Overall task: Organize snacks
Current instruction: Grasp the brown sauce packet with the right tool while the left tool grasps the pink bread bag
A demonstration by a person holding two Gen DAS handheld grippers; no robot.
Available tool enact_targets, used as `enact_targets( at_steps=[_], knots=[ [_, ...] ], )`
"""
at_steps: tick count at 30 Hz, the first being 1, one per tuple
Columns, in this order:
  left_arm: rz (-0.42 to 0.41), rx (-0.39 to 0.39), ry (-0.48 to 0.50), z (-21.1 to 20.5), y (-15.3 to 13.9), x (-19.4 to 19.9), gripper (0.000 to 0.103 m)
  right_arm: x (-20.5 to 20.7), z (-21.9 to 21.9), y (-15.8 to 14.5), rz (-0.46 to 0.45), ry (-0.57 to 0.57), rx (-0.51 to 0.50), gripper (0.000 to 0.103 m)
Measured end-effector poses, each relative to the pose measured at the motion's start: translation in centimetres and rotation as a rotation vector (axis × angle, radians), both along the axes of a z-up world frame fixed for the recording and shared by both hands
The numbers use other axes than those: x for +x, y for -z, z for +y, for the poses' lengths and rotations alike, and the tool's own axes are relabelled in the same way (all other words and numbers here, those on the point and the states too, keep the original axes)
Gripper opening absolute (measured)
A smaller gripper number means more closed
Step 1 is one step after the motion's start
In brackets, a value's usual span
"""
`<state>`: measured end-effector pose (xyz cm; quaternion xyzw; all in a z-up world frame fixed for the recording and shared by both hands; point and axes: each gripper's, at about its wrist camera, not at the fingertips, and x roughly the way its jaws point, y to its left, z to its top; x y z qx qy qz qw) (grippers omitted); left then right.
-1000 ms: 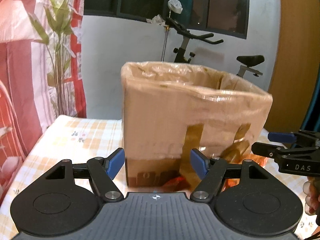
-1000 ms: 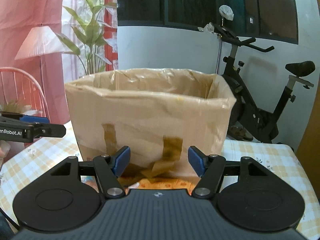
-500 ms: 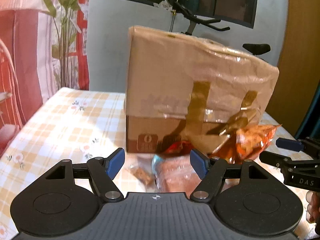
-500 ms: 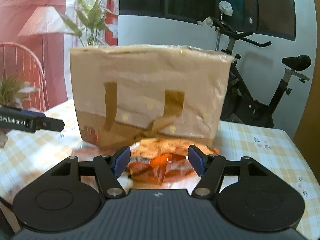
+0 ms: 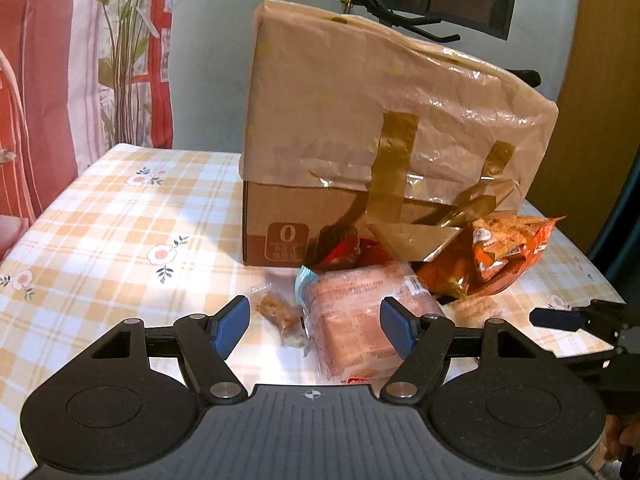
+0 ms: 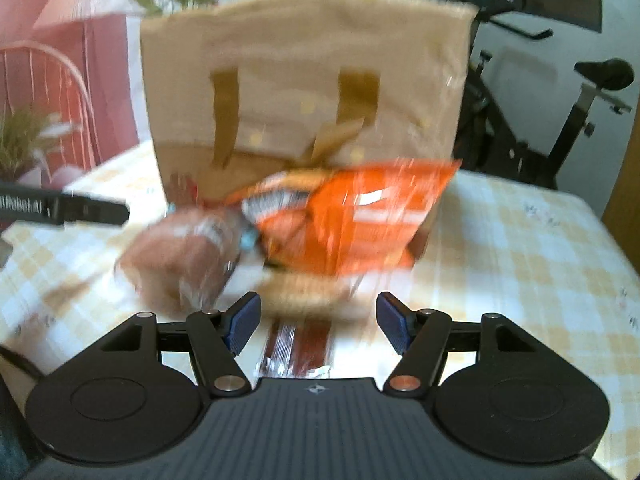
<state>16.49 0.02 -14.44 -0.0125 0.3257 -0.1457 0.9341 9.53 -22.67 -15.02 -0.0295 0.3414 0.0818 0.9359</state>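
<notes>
A cardboard box (image 5: pixel 380 128) lined with a tan plastic bag stands on the checked tablecloth; it also shows in the right wrist view (image 6: pixel 304 92). Snacks lie in front of it: a pink wafer pack (image 5: pixel 352 320), a small clear packet (image 5: pixel 276 312), an orange chip bag (image 5: pixel 504 248) and a red pack (image 5: pixel 344 248). My left gripper (image 5: pixel 314 324) is open just above the wafer pack. My right gripper (image 6: pixel 318 320) is open over a brown striped packet (image 6: pixel 296 348), near the orange chip bag (image 6: pixel 352 216) and the wafer pack (image 6: pixel 180 256).
The table (image 5: pixel 100 232) carries a checked floral cloth. An exercise bike (image 6: pixel 560 112) stands behind on the right. A plant (image 5: pixel 124 40) and red curtain stand at the back left. The right gripper's finger shows at the left wrist view's right edge (image 5: pixel 560 318).
Both grippers have dropped from the box's rim level toward the table. The snacks in front of the box have come into view and lie close under the open jaws.
</notes>
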Motion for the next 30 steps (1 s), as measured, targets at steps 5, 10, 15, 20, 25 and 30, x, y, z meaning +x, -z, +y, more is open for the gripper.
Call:
enact_targets(
  at_steps=[5,10,15,20,25,30],
  knots=[
    [0.012,-0.001,0.000,-0.1,0.3,0.0,0.074,0.2,-0.2,0.4,0.033,0.003,0.002,0.067],
    [0.018,-0.003,0.001,-0.3,0.5,0.0,0.074,1.7,0.4,1.3,0.089,-0.003,0.027,0.067],
    [0.053,-0.039,0.006,-0.5,0.7,0.6,0.079,1.7,0.8,1.9,0.094,0.001,0.015,0.054],
    [0.077,-0.074,0.022,-2.2,1.1,2.4,0.088,1.3,0.6,2.0,0.084,-0.004,0.030,0.048],
    [0.099,-0.013,0.047,-4.5,2.0,4.3,0.091,1.2,0.6,2.2,0.069,-0.009,0.033,0.048],
    [0.104,0.039,0.064,-6.2,2.8,5.0,0.094,1.1,0.5,2.1,0.061,-0.014,0.033,0.048]
  ],
)
